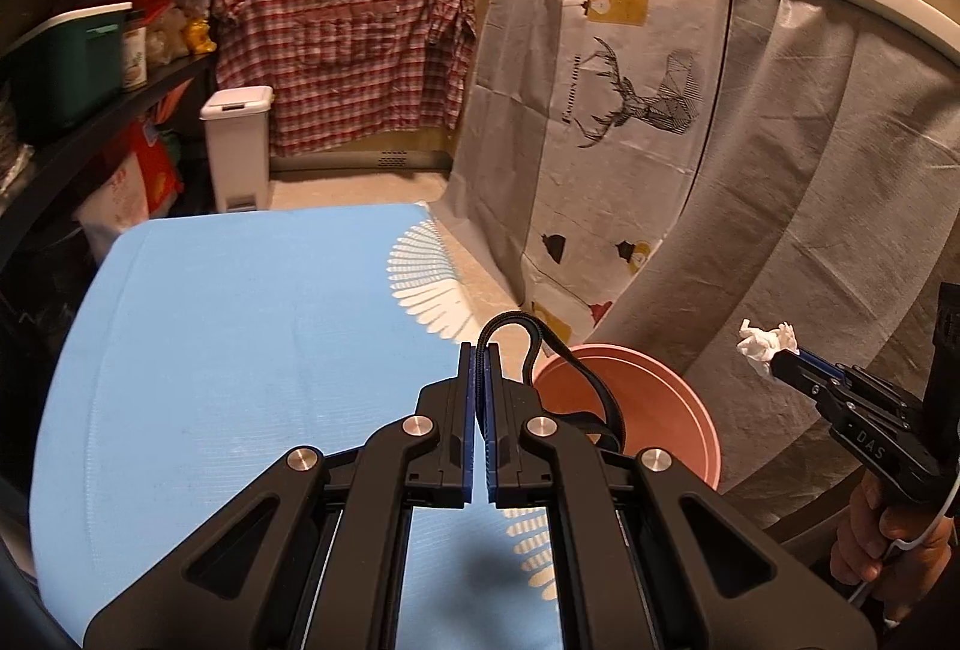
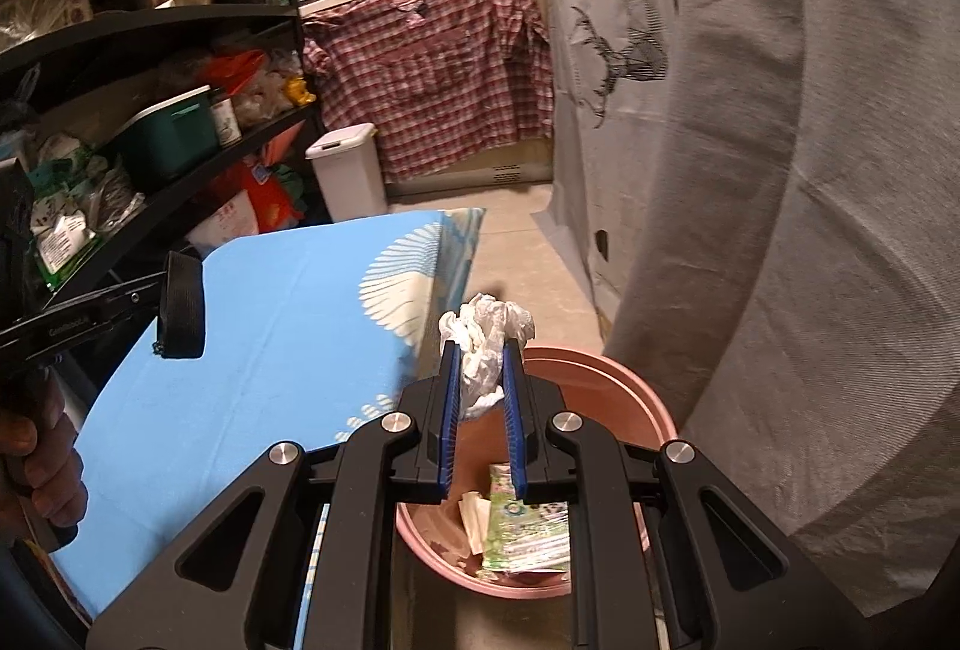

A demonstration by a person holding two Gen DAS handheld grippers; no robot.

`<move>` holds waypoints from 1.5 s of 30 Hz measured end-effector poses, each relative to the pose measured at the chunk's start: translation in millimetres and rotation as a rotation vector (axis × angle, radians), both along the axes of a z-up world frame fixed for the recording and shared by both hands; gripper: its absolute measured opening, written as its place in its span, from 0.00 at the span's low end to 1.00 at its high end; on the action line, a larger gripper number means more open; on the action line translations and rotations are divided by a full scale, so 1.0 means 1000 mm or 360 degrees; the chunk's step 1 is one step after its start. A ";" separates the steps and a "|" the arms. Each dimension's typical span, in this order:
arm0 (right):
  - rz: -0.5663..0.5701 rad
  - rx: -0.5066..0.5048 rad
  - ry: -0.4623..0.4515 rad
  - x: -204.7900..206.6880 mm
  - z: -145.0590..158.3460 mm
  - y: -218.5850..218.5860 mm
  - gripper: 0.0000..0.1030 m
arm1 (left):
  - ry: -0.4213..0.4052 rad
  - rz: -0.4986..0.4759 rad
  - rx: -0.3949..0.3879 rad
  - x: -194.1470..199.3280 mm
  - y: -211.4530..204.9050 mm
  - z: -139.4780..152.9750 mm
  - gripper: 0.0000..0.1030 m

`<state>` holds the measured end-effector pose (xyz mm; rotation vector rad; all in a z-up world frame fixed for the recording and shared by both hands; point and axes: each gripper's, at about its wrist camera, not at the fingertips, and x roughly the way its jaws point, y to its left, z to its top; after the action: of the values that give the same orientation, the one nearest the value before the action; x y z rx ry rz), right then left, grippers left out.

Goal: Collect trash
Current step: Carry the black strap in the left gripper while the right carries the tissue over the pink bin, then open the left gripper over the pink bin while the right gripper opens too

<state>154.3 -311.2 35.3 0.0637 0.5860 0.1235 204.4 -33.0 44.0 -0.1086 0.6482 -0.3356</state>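
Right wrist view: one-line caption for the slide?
Right gripper shut on a crumpled white tissue, held above the pink bin that already contains wrappers, beside the blue table.

Black tongs (image 2: pixel 481 350), blue pads (image 2: pixel 449 410), silver screws, bare-skinned hand (image 1: pixel 888 536)

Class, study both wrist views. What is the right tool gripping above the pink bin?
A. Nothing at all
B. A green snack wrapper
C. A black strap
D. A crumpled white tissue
D: the right tool is shut on a crumpled white tissue held over the pink bin; the green wrapper already lies inside the bin, and the black strap is in the left tool.
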 end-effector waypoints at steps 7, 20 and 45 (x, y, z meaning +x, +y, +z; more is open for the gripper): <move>-0.0104 -0.0003 -0.0012 0.006 0.000 -0.017 0.14 | 0.0010 -0.0066 -0.0012 0.003 -0.022 -0.003 0.02; -0.0182 0.0041 0.0005 0.016 -0.004 -0.036 0.15 | 0.0071 -0.0176 -0.0008 0.018 -0.069 -0.019 0.02; -0.0237 0.0068 0.0104 0.037 -0.024 -0.043 0.58 | 0.0149 -0.0245 -0.0014 0.041 -0.110 -0.042 0.40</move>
<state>191.7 -354.4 11.2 0.1529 0.6421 -0.0109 245.6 -143.0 2.4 -0.0830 0.7497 -0.4841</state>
